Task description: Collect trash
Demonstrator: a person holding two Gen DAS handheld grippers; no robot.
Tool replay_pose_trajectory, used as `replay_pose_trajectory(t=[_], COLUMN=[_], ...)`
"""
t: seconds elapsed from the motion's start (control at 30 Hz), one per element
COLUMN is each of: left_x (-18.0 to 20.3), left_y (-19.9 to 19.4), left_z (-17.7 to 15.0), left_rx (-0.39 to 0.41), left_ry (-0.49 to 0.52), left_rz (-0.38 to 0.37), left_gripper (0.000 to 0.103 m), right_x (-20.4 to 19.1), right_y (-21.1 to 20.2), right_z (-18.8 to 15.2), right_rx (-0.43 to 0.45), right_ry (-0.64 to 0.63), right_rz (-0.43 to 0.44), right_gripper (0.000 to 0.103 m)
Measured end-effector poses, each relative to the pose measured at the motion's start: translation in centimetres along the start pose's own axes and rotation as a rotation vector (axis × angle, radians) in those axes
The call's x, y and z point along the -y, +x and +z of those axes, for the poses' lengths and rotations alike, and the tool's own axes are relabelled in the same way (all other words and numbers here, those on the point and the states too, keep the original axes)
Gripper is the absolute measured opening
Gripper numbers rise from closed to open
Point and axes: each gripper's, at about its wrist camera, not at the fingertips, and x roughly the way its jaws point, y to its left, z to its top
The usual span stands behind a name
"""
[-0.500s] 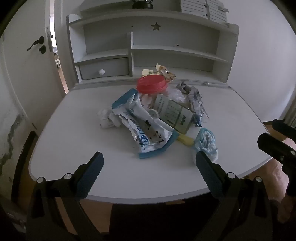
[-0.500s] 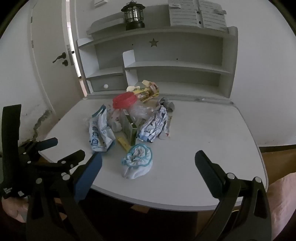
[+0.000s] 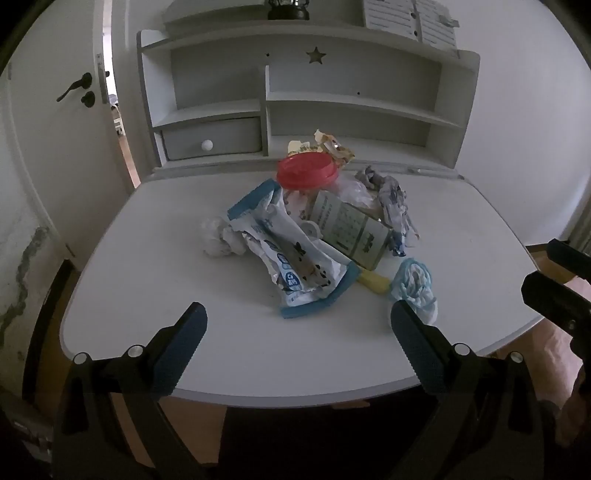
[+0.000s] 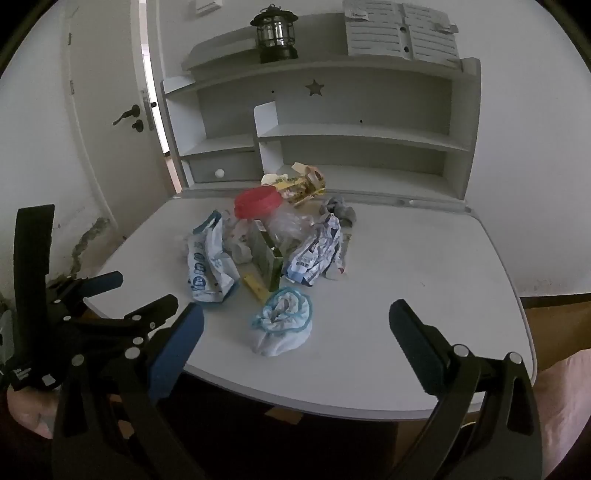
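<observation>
A heap of trash lies mid-desk: a blue-and-white wrapper (image 3: 295,254) (image 4: 208,264), a green carton (image 3: 349,230) (image 4: 267,258), a red lid (image 3: 306,171) (image 4: 258,201), a yellow snack wrapper (image 3: 325,149) (image 4: 299,184), crumpled white paper (image 3: 218,238), and a blue-edged crumpled cloth (image 3: 415,286) (image 4: 282,321) nearest the front edge. My left gripper (image 3: 297,332) is open and empty above the desk's front edge. My right gripper (image 4: 295,332) is open and empty, with the blue-edged cloth between its fingers in view.
The white desk (image 3: 166,295) (image 4: 424,277) has a shelf hutch (image 3: 369,103) at the back with a small drawer (image 3: 212,140). A lantern (image 4: 275,33) stands on top. A door (image 3: 55,122) is at the left. The left gripper shows in the right wrist view (image 4: 110,295).
Both grippers have risen and moved slightly forward towards the desk; the heap sits a little lower in both views. Nothing on the desk has moved.
</observation>
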Motion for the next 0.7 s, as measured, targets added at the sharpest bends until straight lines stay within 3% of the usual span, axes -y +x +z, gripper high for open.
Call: replay_pose_trajectory(t=[0.7], left_x=[-0.11], left_y=[-0.39], left_z=[0.44], left_rx=[-0.002], left_ry=[-0.01], left_rz=[0.004], left_gripper=[0.097], right_x=[-0.36], right_y=[-0.38], right_z=[0.06], right_rx=[0.009], right_ry=[-0.005], right_rz=[0.004], right_gripper=[0.097])
